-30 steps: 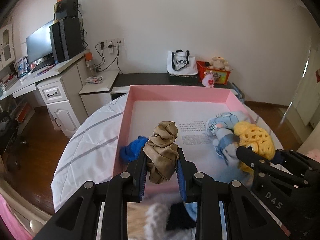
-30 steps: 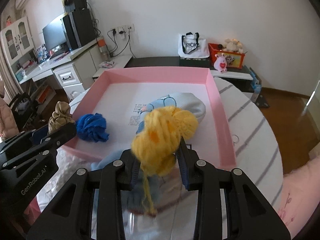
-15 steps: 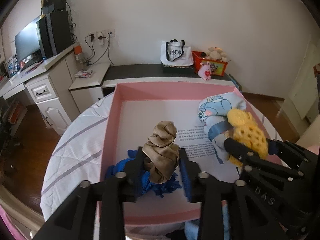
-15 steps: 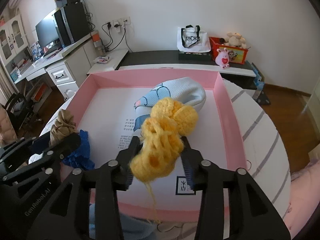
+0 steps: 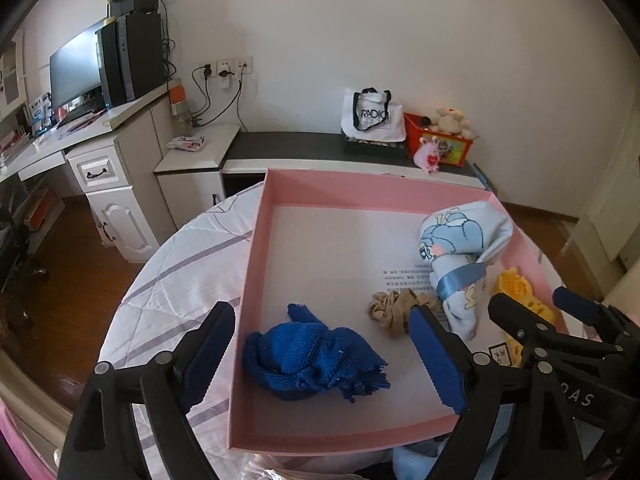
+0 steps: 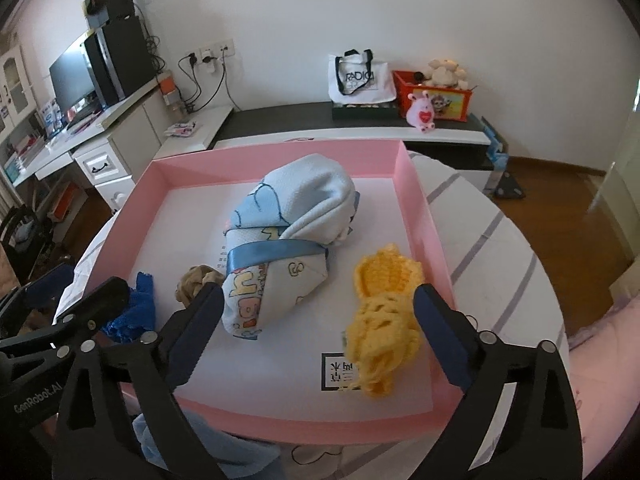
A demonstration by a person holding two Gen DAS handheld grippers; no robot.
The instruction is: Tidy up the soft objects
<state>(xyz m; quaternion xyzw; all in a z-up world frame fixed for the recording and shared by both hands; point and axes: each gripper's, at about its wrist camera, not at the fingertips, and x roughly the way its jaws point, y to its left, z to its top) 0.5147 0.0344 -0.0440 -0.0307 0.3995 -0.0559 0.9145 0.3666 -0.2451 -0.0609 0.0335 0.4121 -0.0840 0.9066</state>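
Observation:
A pink tray holds several soft things. A tan scrunchie lies loose on its floor beside a rolled light-blue cloth tied with a ribbon. A blue knitted piece lies under my left gripper, whose jaws are opening with no pad touching anything. A yellow crochet piece rests on the tray floor between the fingers of my right gripper. Its jaws are opening too and do not press the crochet.
The tray sits on a round table with a white striped cover. More soft cloth lies at the tray's near edge under the grippers. A desk with a monitor stands left, a low bench with a bag behind.
Both grippers moved forward over the tray and opened. The tan scrunchie dropped from the left one and the yellow crochet from the right one onto the tray floor.

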